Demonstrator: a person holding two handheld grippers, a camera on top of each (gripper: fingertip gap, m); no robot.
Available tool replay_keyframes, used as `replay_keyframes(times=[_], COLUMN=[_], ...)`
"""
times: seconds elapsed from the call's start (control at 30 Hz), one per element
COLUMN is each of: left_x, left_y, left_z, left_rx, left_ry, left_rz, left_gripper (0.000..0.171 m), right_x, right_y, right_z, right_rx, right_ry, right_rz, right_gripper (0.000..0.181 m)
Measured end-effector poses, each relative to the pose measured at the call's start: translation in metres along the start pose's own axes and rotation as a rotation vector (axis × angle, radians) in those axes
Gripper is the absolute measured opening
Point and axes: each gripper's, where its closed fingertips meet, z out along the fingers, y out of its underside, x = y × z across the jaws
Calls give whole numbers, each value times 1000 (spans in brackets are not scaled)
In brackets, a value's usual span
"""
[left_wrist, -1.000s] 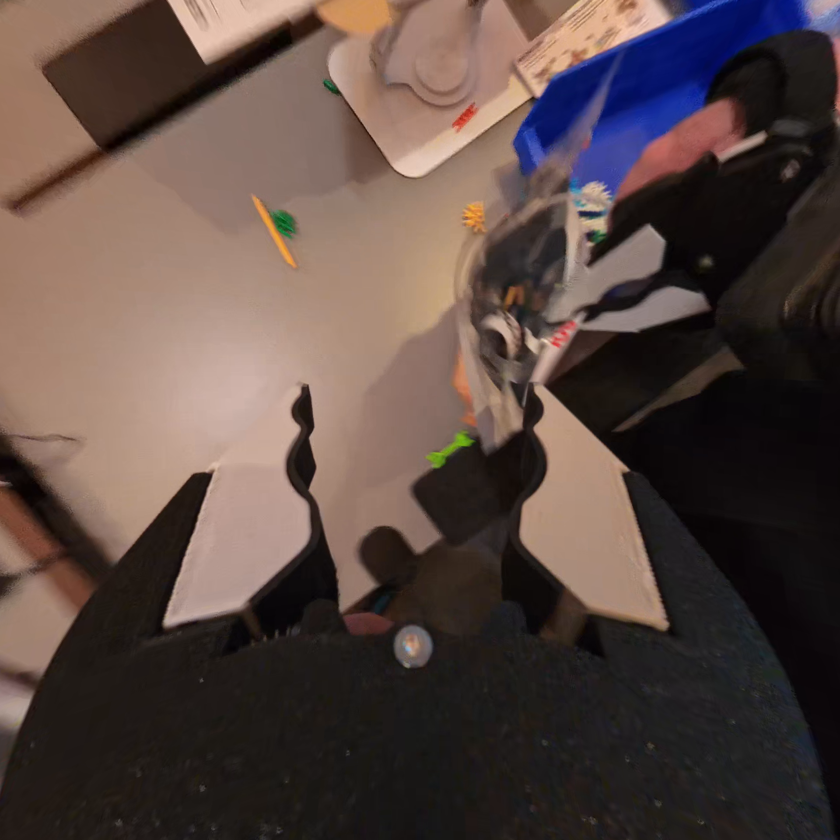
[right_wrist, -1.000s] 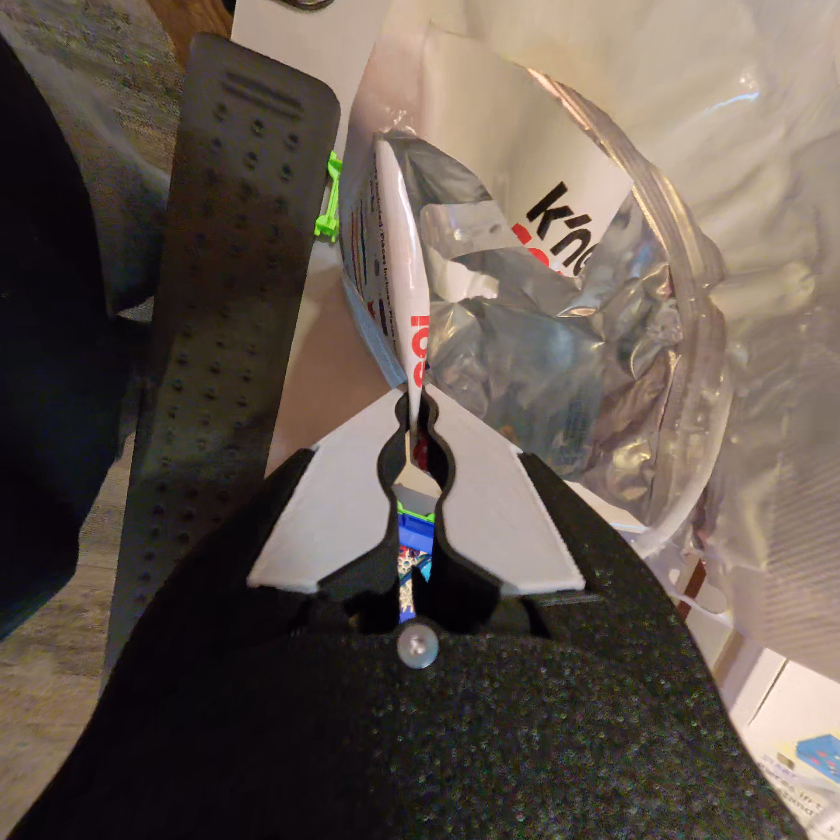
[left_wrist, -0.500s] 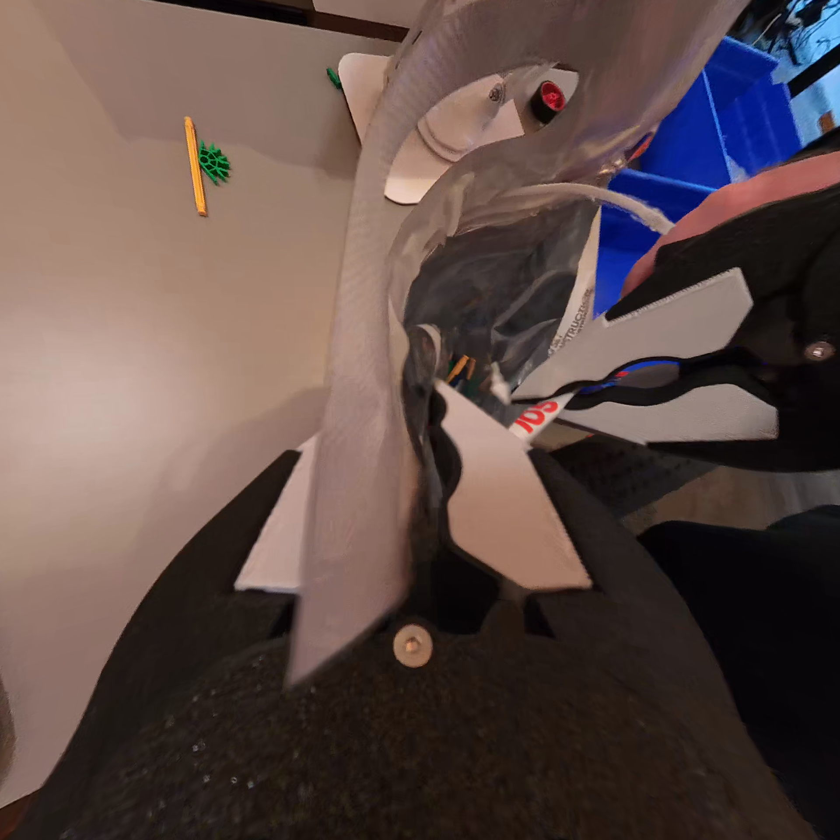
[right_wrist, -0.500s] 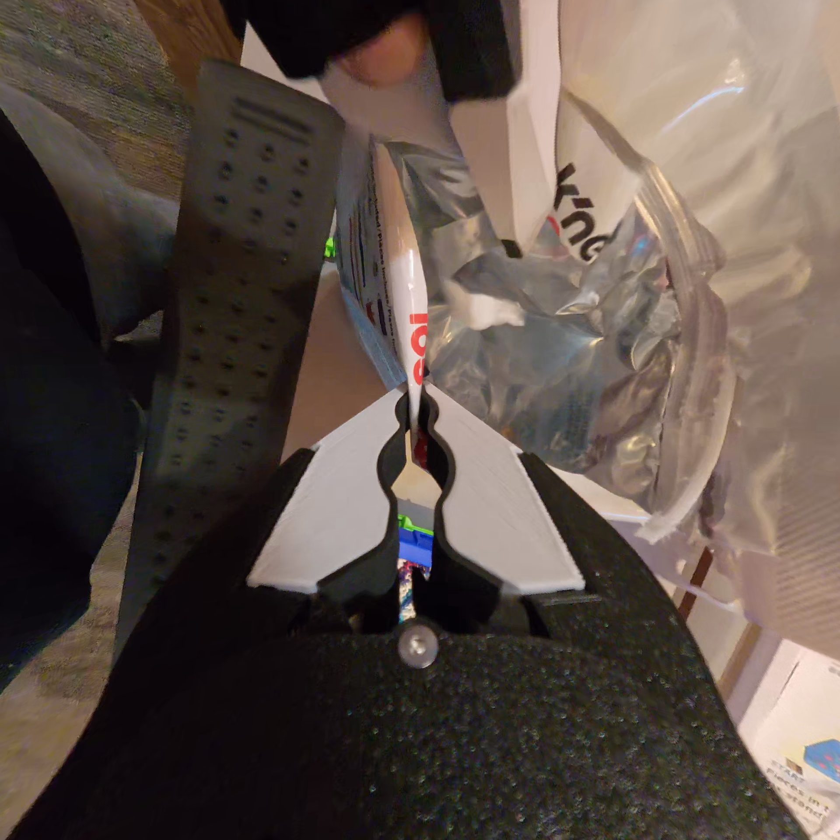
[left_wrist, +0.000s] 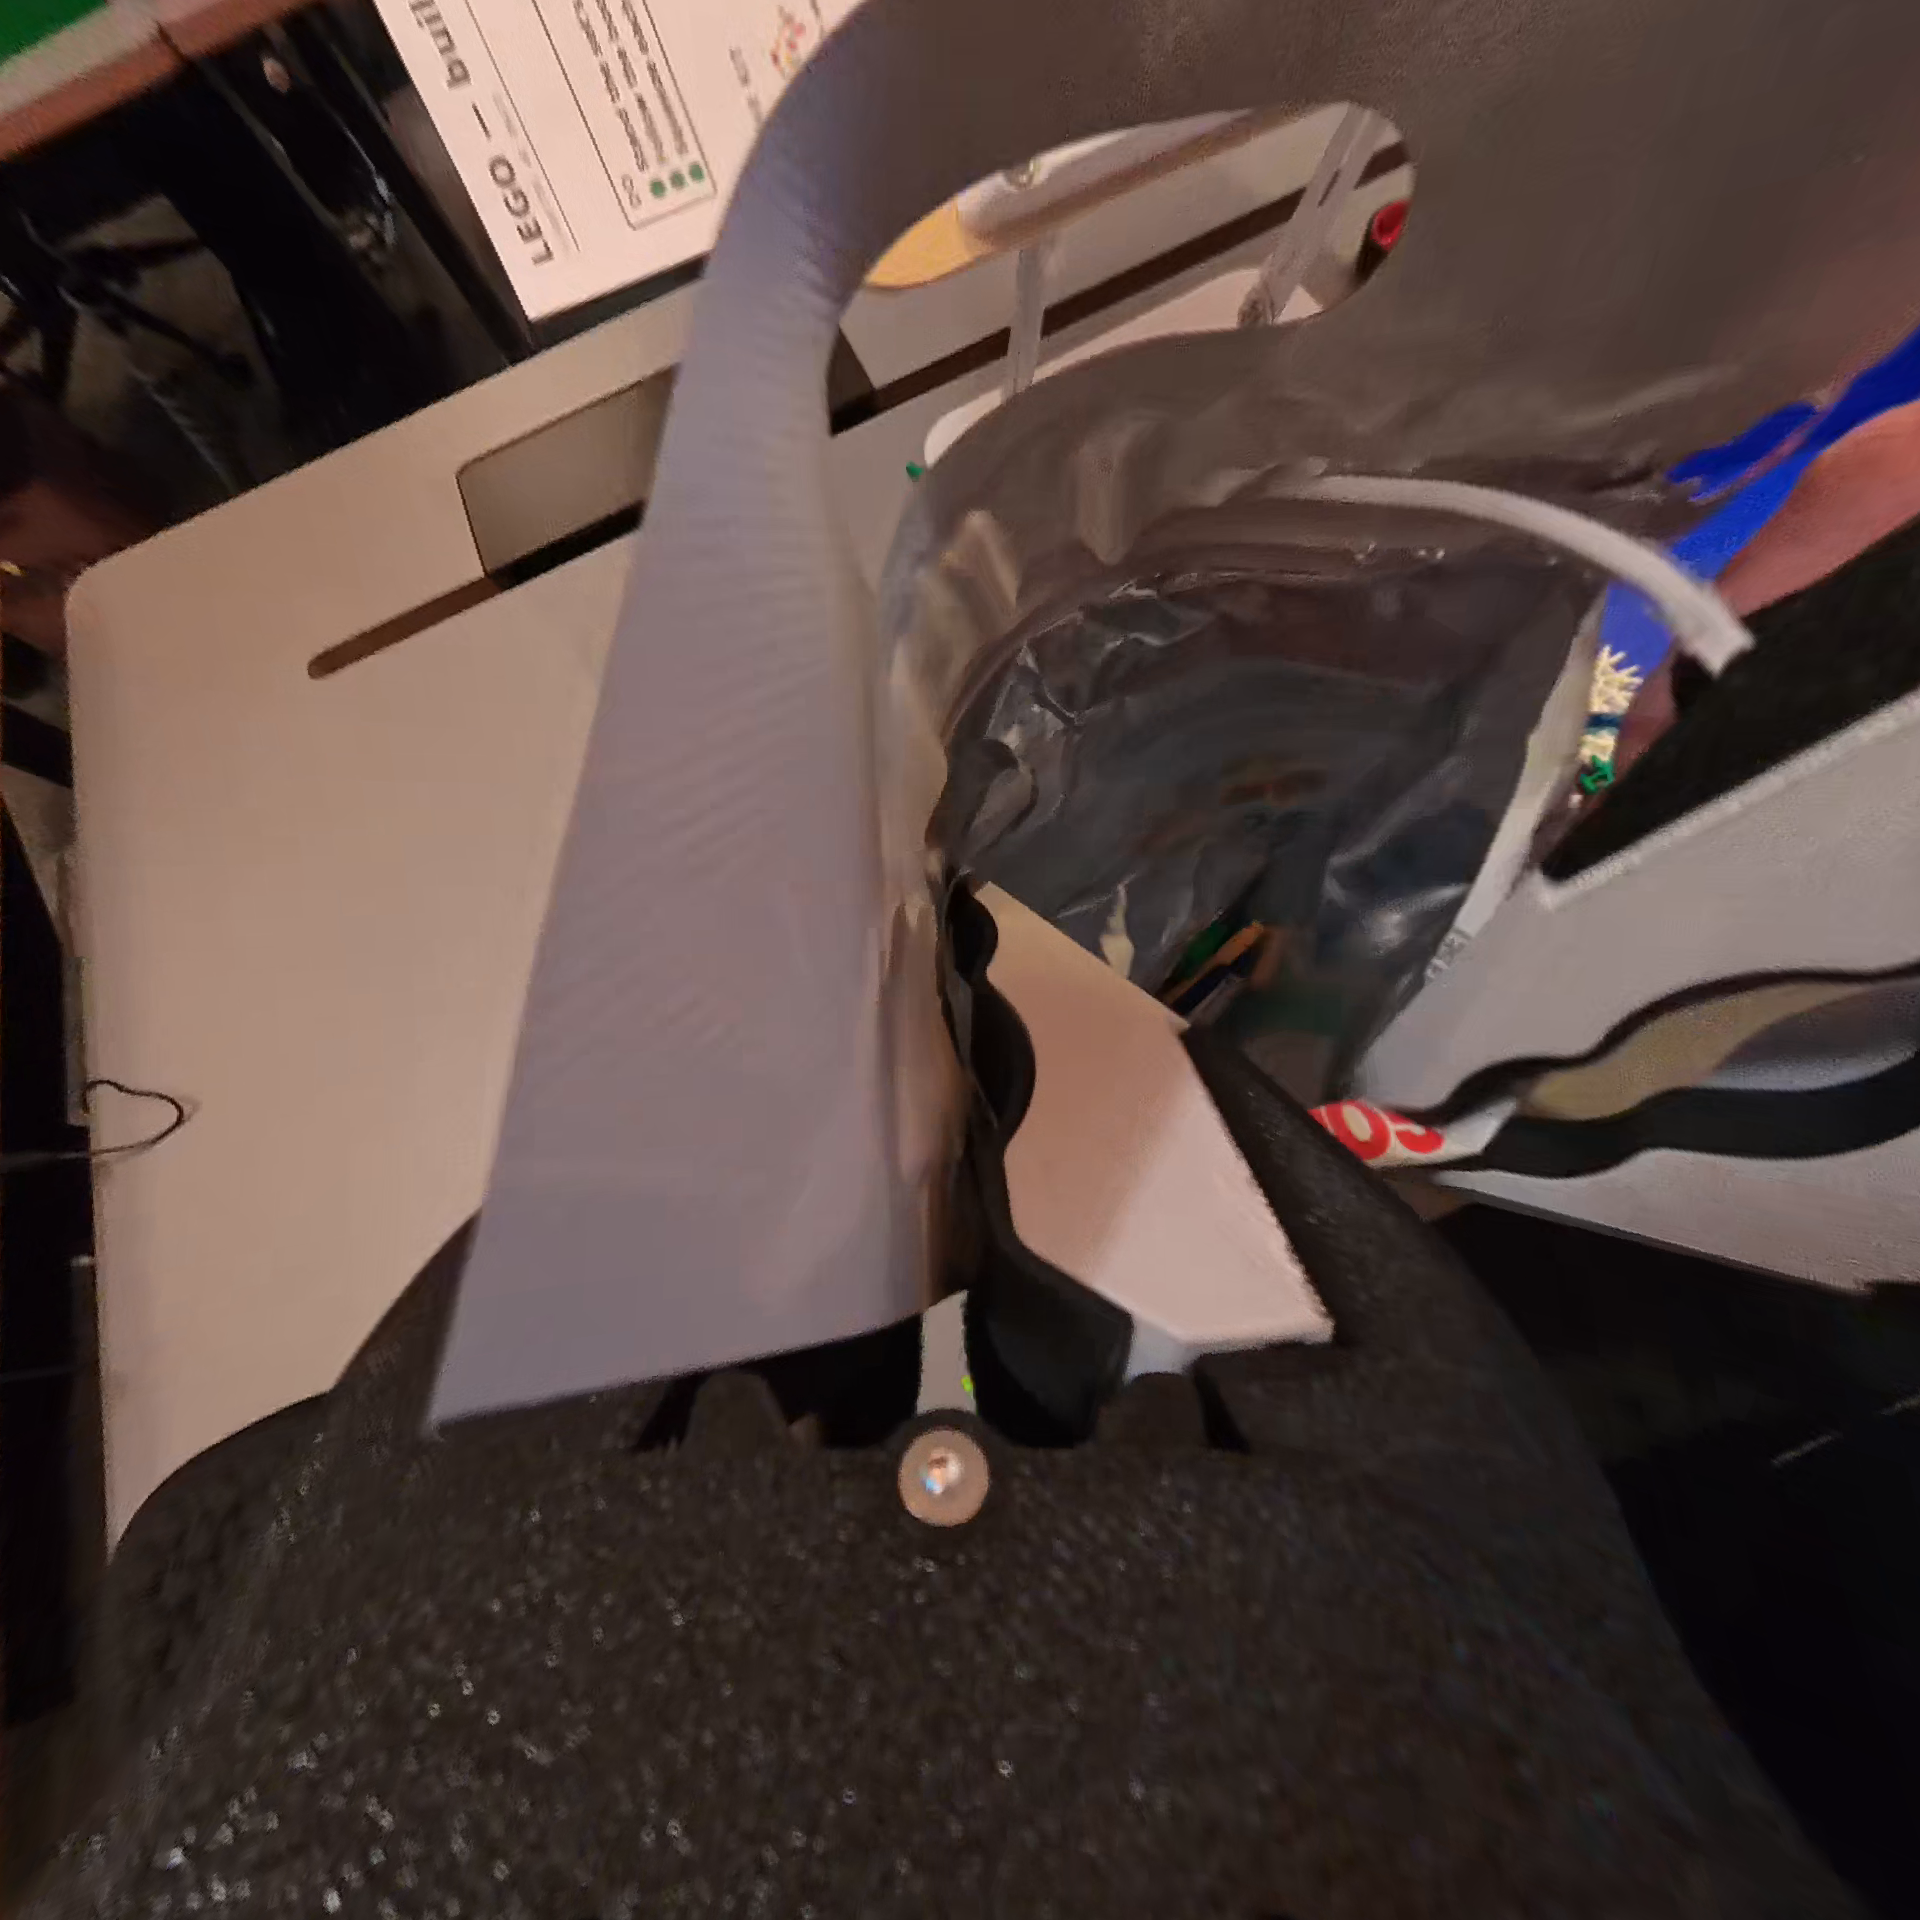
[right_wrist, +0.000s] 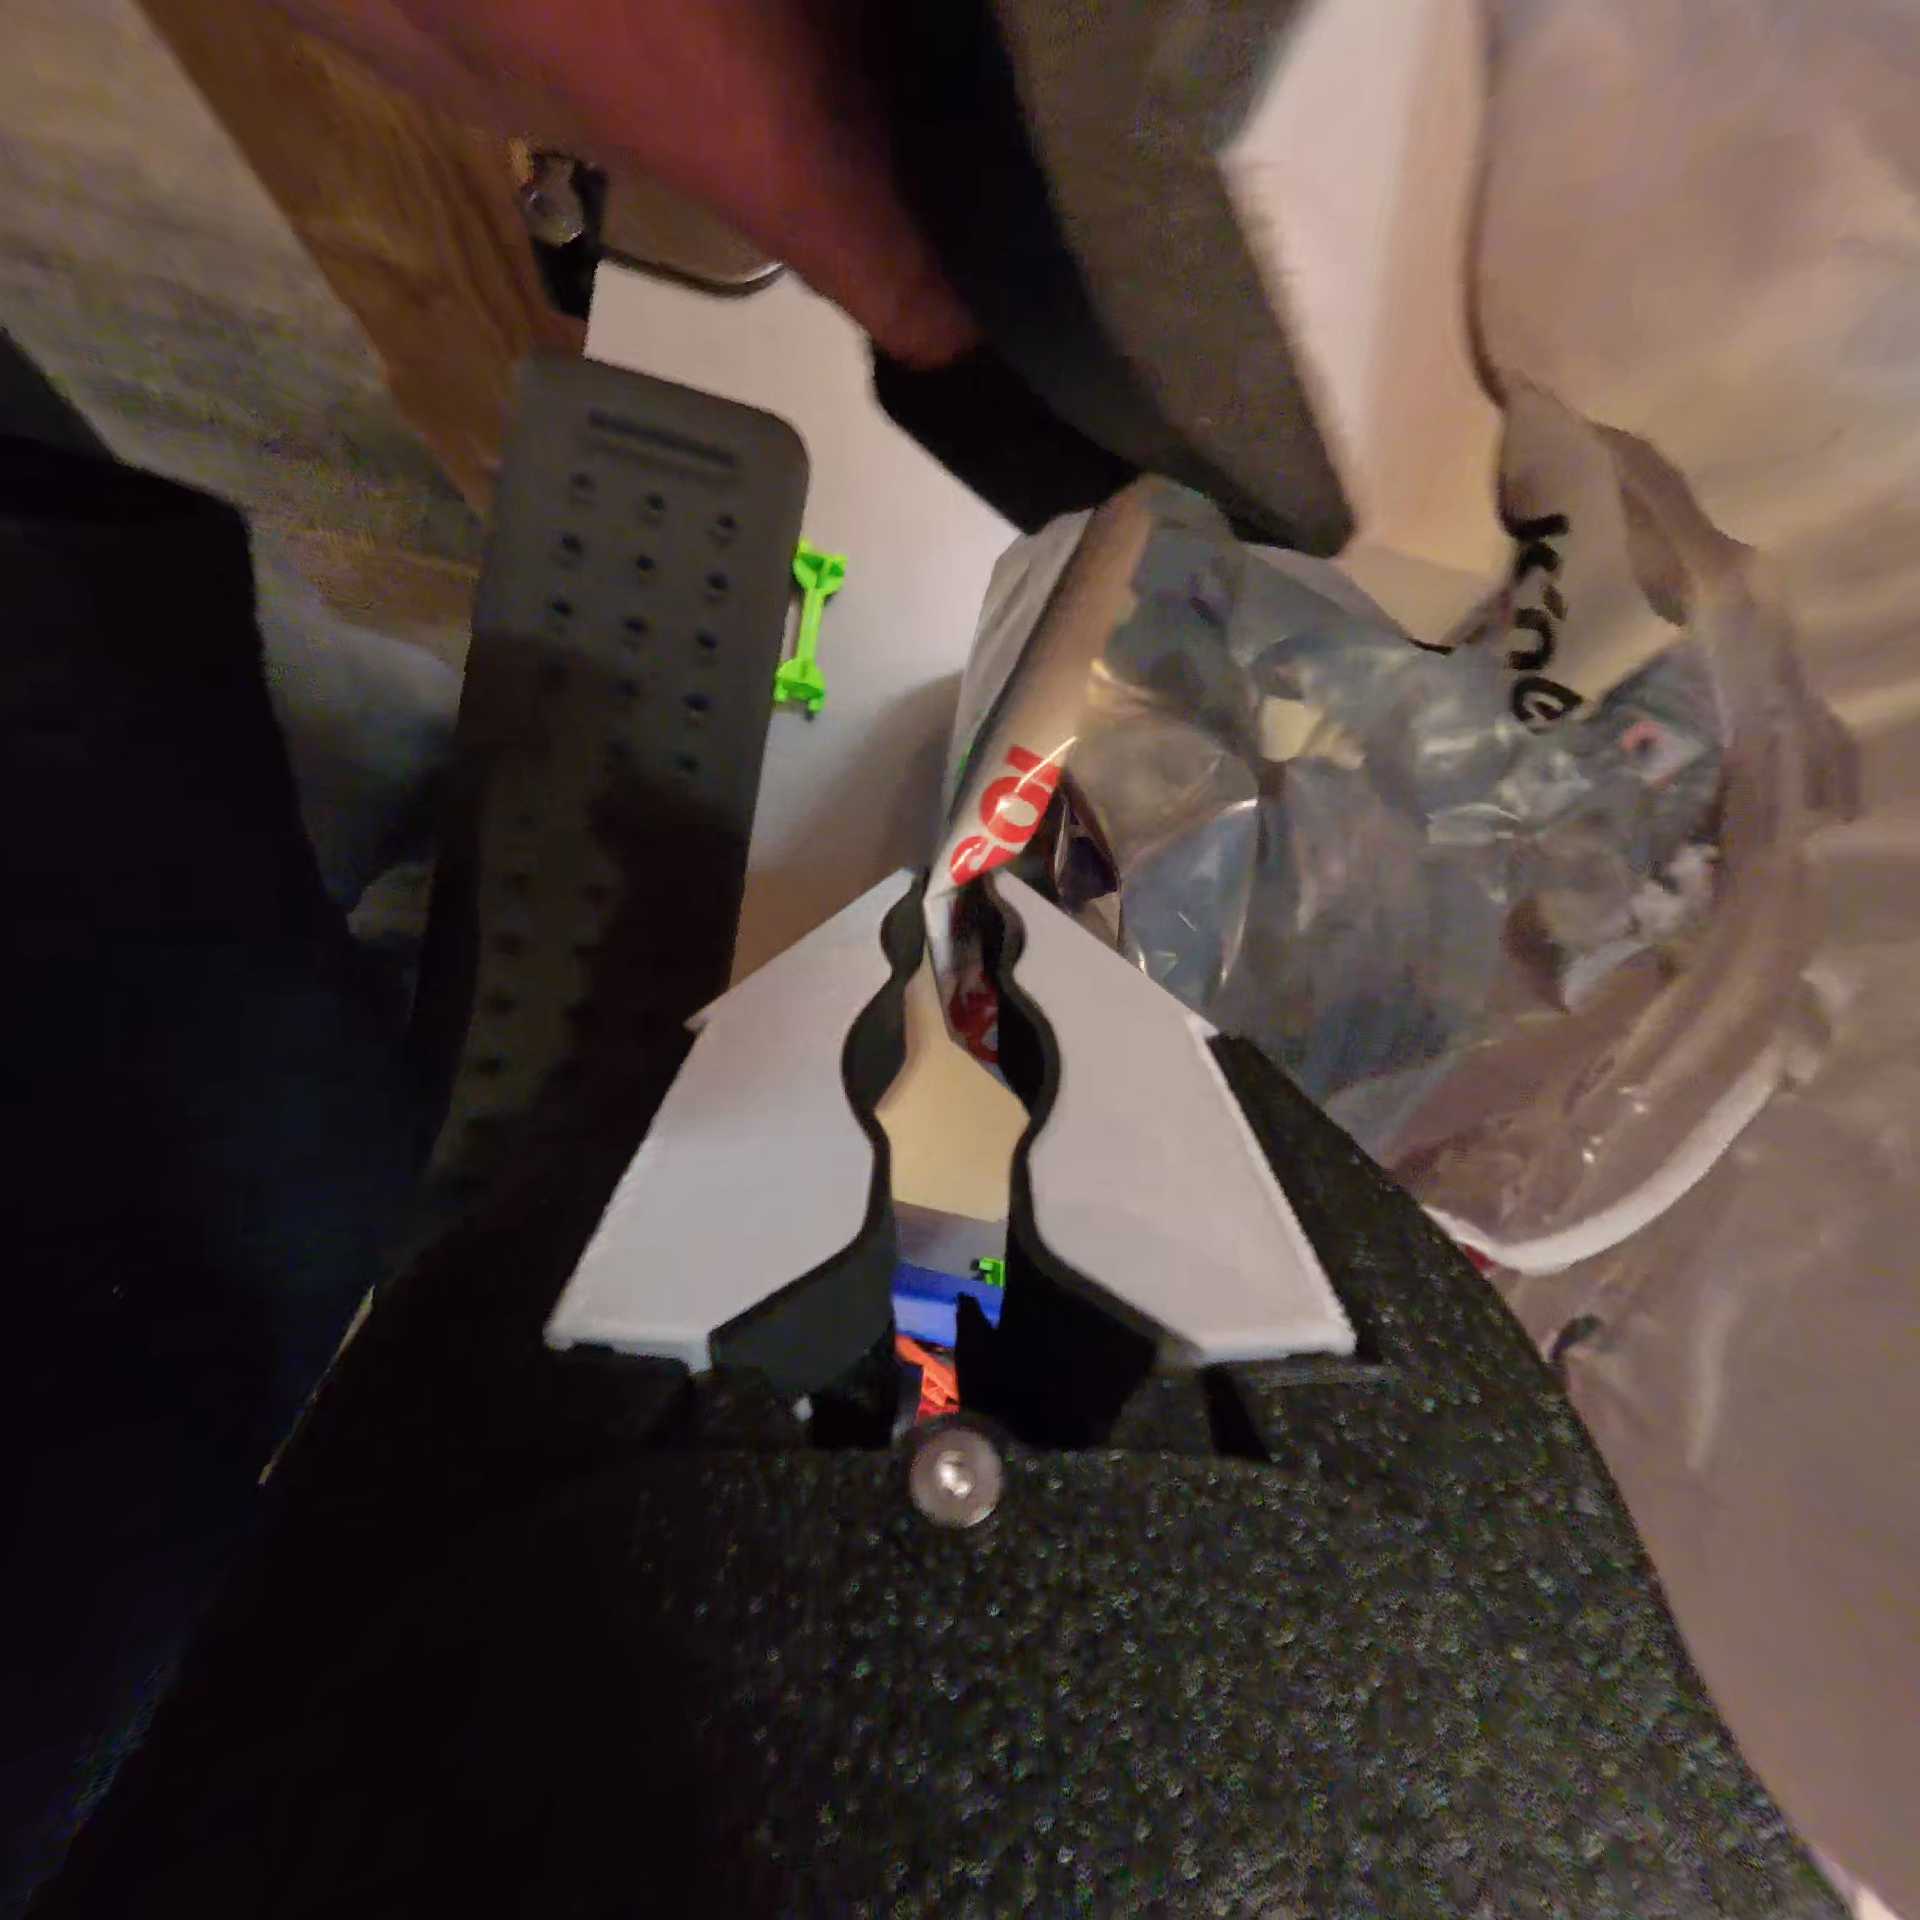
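A silver-lined plastic bag (left_wrist: 1247, 748) with a handle cut-out hangs between my two grippers with its mouth held open. My left gripper (left_wrist: 961, 914) is shut on the bag's near edge, and the bag's flap (left_wrist: 727, 935) covers its left finger. My right gripper (right_wrist: 961, 894) is shut on the opposite edge, on the part with red print. It also shows in the left wrist view (left_wrist: 1662, 1049). Small coloured pieces (left_wrist: 1226, 956) lie deep in the bag, mostly hidden. The left gripper and the hand holding it show at the top of the right wrist view (right_wrist: 1143, 364).
A white table (left_wrist: 312, 883) lies under the bag. A printed sheet (left_wrist: 582, 135) stands at its far edge and a blue bin (left_wrist: 1870, 405) is at the right. A green connector piece (right_wrist: 805, 634) lies on the table beside a grey perforated strap (right_wrist: 613, 675). The gap from one gripper's tips to the other's is roughly 9 cm.
My left gripper was open beside the bag, then shut on its near edge. The bag mouth now spreads wider. My right gripper has kept its hold on the printed edge.
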Motion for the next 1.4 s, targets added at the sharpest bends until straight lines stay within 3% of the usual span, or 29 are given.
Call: replay_keyframes(times=[0.03,0.2,0.3,0.43,0.57,0.7,0.8,0.9,1.0,1.07,1.23,1.4], left_x=[1,-3,-2,-4,-13,-14,-11,-5,3,9,26,34], left_y=[-2,-13,-19,-23,-24,-28,-28,-28,-26,-25,-24,-23], left_z=[0,3,5,4,3,5,7,10,13,14,17,20], left_rx=[9,41,56,69,75,81,80,76,73,69,63,65], left_ry=[-3,-33,-32,-46,-59,-58,-54,-43,-30,-21,-1,0], left_rz=[15,107,128,144,137,134,142,147,143,146,143,139], left_gripper=[0,0,0,0,0,0,0,0,0,0,0,0], right_x=[3,16,17,19,28,53,67,49,12,-5,-20,-29], right_y=[1,0,0,-5,22,94,196,292,360,385,417,425], right_z=[-1,-11,-17,-40,-61,-93,-133,-171,-170,-165,-141,-111], right_rx=[1,58,77,192,204,149,58,8,-66,-98,-126,-105], right_ry=[10,78,112,108,136,282,472,586,544,533,472,328], right_rz=[21,72,45,147,277,534,830,1121,1323,1382,1470,1511], right_gripper=[11,28,28,32,33,36,37,42,55,56,58,38])
